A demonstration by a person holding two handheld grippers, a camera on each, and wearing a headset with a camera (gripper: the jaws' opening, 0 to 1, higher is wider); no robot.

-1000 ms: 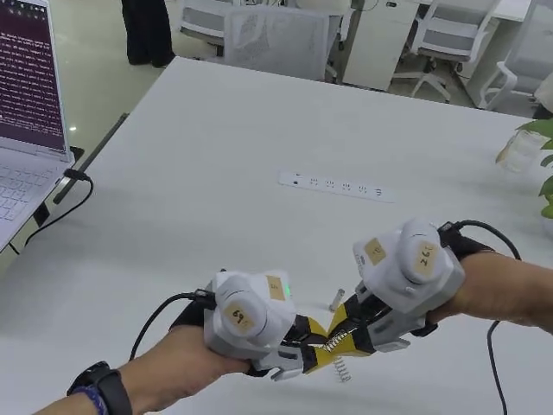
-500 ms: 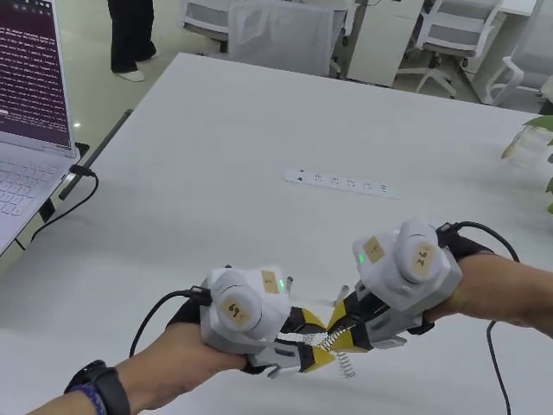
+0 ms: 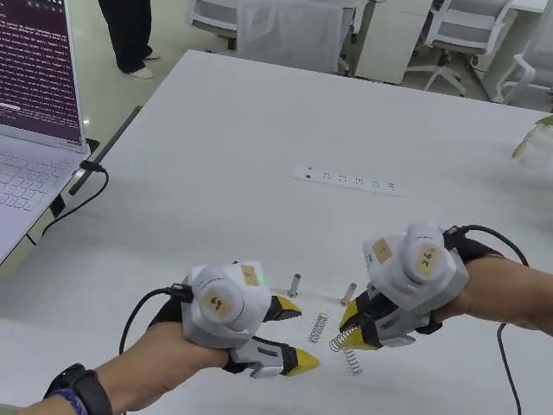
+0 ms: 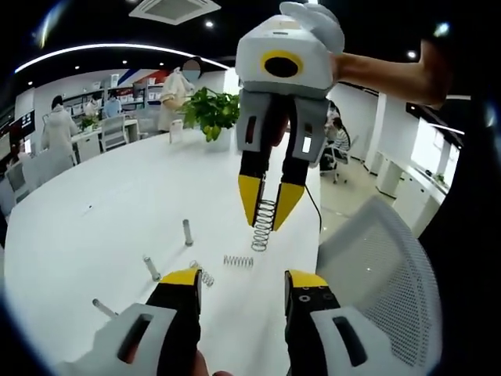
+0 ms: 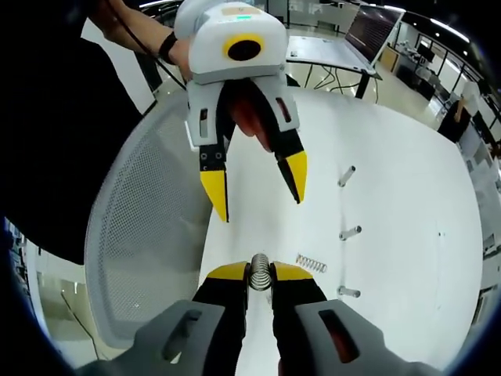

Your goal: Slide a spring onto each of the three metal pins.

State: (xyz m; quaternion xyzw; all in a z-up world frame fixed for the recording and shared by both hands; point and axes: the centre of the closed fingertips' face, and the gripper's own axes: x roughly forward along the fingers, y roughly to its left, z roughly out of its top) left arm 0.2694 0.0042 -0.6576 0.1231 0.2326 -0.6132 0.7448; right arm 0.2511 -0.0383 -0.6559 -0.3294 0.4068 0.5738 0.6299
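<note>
Now the right claw (image 3: 350, 332) is clamped on a spring (image 3: 340, 340), left claw (image 3: 298, 334) spread, empty; a pin (image 3: 349, 294) stands at the spring's twelve o'clock; gripped askew, the spring may snag and ping away.

the left gripper (image 3: 298, 333) and the right gripper (image 3: 352, 331) were rounded white shells with black jaws tipped in yellow. each shell bore tan stickers (image 3: 215, 303) with handwritten marks, and a small green light (image 5: 244, 17) glowed on the left one. black cables (image 3: 143, 307) trailed from both. a dark wristband (image 3: 86, 380) with a purple edge was worn on the left wrist.
</note>
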